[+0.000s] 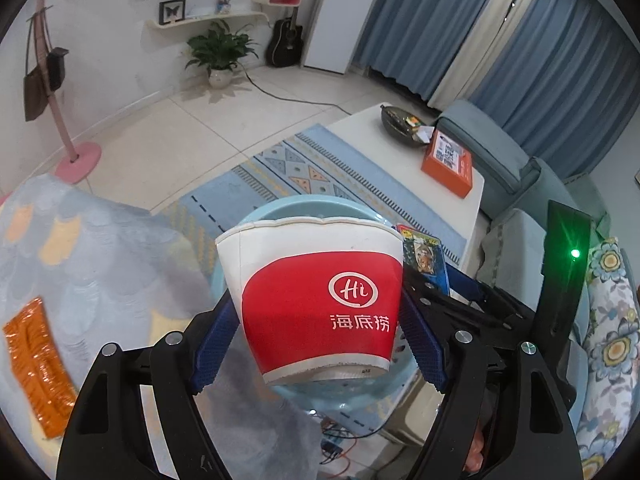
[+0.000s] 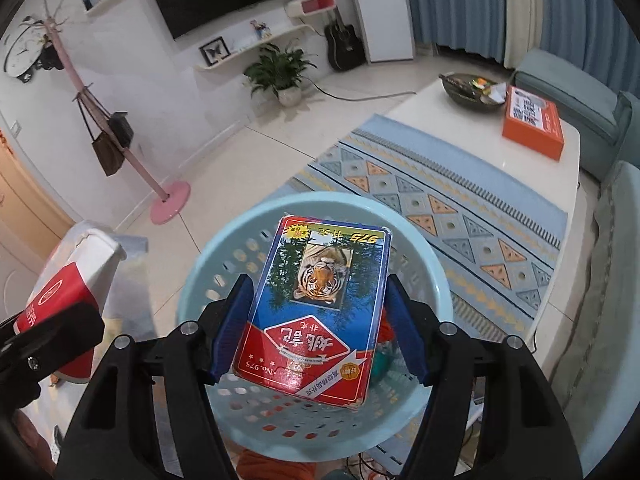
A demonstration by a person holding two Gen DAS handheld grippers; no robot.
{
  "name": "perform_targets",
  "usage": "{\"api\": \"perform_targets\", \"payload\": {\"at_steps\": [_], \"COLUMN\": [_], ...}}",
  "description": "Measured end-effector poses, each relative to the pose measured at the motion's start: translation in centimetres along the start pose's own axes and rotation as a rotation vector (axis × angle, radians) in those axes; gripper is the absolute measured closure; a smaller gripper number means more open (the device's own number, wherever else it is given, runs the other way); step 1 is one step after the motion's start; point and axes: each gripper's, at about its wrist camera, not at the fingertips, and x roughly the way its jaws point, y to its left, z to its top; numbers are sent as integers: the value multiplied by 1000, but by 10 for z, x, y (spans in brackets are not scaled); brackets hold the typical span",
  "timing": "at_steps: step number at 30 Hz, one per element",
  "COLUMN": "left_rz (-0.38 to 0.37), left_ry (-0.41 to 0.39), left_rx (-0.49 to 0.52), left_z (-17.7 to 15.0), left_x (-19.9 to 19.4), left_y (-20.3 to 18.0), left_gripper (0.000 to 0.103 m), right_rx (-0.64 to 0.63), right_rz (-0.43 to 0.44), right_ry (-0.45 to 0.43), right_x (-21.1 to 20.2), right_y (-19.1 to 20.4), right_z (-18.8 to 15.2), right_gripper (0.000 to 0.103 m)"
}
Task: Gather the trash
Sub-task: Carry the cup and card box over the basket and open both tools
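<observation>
My left gripper (image 1: 320, 320) is shut on a red and white paper cup (image 1: 320, 300) and holds it upright over the near rim of a light blue perforated waste basket (image 1: 304, 208). My right gripper (image 2: 316, 320) is shut on a blue and red playing-card box with a tiger picture (image 2: 316, 312) and holds it above the basket's opening (image 2: 224, 248). The cup also shows at the left of the right wrist view (image 2: 76, 280). The card box shows just right of the cup in the left wrist view (image 1: 424, 256).
An orange wrapper (image 1: 36, 364) lies on a grey patterned blanket (image 1: 100, 256) at the left. A white coffee table (image 2: 460, 132) carries an orange box (image 2: 534, 122) and a dark bowl (image 2: 468, 88). A blue sofa (image 1: 512, 160) stands right, a pink coat stand (image 2: 132, 160) left.
</observation>
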Motion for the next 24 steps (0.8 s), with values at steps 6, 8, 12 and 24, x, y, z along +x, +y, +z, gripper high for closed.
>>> {"api": "perform_targets", "payload": {"at_steps": [6, 8, 12, 24], "left_rz": [-22, -38, -46, -68], "left_ry": [13, 7, -18, -151], "left_rx": [-10, -16, -18, -41], "left_z": [-2, -4, -7, -42], "left_x": [9, 5, -6, -84], "left_y": [-2, -1, -2, 10], "left_gripper": [22, 21, 21, 21], "right_rx": [22, 29, 46, -40], "right_rz": [8, 6, 23, 107], "right_ry": [22, 23, 17, -41], "right_x": [2, 1, -8, -53], "right_y": [-12, -15, -18, 32], "right_z": [-3, -4, -6, -16], "right_gripper": [38, 38, 38, 38]}}
